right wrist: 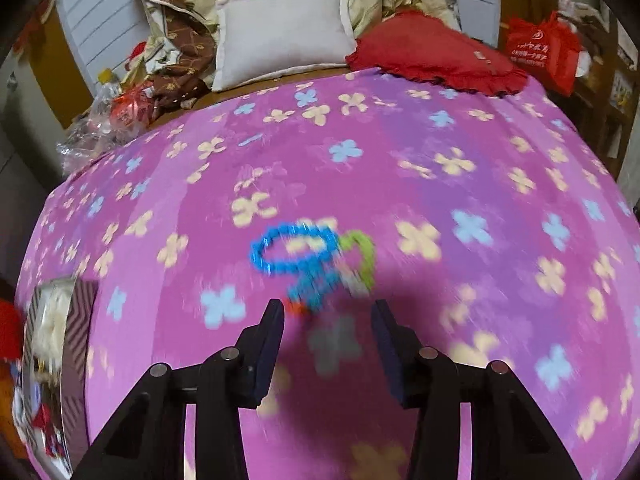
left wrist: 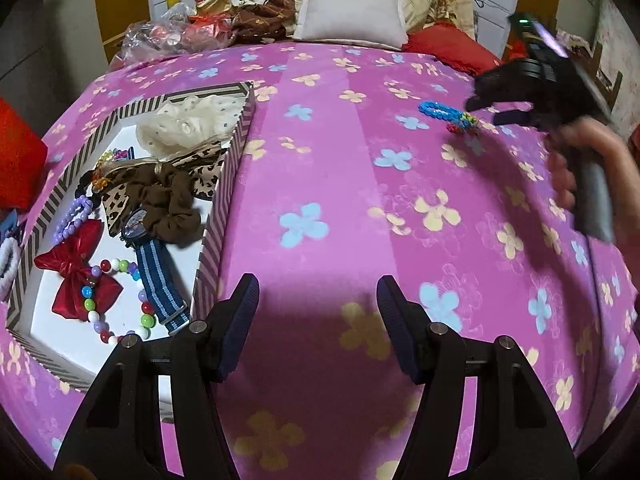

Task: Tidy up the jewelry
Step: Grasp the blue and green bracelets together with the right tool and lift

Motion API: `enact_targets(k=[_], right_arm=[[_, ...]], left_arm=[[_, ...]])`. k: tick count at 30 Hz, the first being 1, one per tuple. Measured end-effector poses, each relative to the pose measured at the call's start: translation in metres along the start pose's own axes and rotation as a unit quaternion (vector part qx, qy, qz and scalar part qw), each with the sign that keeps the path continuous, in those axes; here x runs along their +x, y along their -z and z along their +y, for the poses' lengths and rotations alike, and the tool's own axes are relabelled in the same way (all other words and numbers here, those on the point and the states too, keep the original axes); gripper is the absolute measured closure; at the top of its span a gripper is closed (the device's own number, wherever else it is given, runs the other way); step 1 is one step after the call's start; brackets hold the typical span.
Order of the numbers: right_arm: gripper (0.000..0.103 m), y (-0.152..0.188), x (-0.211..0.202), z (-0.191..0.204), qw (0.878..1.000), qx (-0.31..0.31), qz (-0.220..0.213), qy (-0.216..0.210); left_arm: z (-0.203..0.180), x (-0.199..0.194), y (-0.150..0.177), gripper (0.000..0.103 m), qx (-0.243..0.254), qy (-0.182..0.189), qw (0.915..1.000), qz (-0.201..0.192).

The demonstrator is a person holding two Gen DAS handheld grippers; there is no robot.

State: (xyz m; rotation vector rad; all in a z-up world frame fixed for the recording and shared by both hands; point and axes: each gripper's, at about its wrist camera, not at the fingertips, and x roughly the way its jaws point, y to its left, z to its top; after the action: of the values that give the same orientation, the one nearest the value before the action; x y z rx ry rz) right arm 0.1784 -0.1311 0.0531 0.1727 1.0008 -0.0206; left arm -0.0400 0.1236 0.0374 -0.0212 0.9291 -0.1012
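A blue loom-band bracelet (left wrist: 444, 111) with green and red parts lies on the pink flowered bedspread (left wrist: 340, 184). In the right wrist view the bracelet (right wrist: 296, 248) is blurred and sits just ahead of my right gripper (right wrist: 328, 312), whose jaws stand apart with nothing between the pads. Seen from the left wrist, the right gripper (left wrist: 486, 110) hovers right beside the bracelet, held by a hand. My left gripper (left wrist: 318, 292) is open and empty over bare bedspread, right of the striped jewelry box (left wrist: 236, 168). The box holds a red bow (left wrist: 80, 276), a bead bracelet (left wrist: 120, 266), a striped-strap watch (left wrist: 158, 280) and a brown scrunchie (left wrist: 168, 204).
A white pillow (left wrist: 352, 12), a red cushion (left wrist: 448, 46), crumpled bedding and plastic bags (left wrist: 160, 36) lie at the head of the bed. In the right wrist view the box (right wrist: 76, 320) sits at the far left and a red bag (right wrist: 540, 48) at the upper right.
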Motion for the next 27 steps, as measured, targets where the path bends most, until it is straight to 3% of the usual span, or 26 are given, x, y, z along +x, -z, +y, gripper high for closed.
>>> enact_targets(k=[7,10,12,15,21,27], right_arm=[[0.059,-0.022,0.044,-0.002,0.999,0.036,0.023,0.019],[0.060,-0.024,0.052,0.004,0.999,0.019,0.020,0.041],[0.066,-0.020,0.051,0.011,0.998,-0.002,0.020,0.058],[0.074,-0.009,0.045,0.019,0.999,-0.018,0.034,0.037],[0.074,0.064,0.006,0.046,0.991,-0.114,0.067,-0.004],[0.074,0.162,-0.059,0.045,0.976,-0.145,0.114,-0.112]], left_arm=[[0.001,0.005,0.000,0.042,0.001,0.002,1.0000,0.005],[0.003,0.008,0.000,0.042,-0.001,0.000,1.0000,0.009],[0.004,0.010,0.000,0.042,-0.004,0.000,0.9999,0.012],[0.005,0.010,0.000,0.042,-0.006,-0.002,0.9999,0.014],[0.012,0.008,-0.002,0.042,-0.017,-0.008,0.9998,0.012],[0.018,0.003,-0.004,0.042,-0.028,-0.001,0.9995,0.012]])
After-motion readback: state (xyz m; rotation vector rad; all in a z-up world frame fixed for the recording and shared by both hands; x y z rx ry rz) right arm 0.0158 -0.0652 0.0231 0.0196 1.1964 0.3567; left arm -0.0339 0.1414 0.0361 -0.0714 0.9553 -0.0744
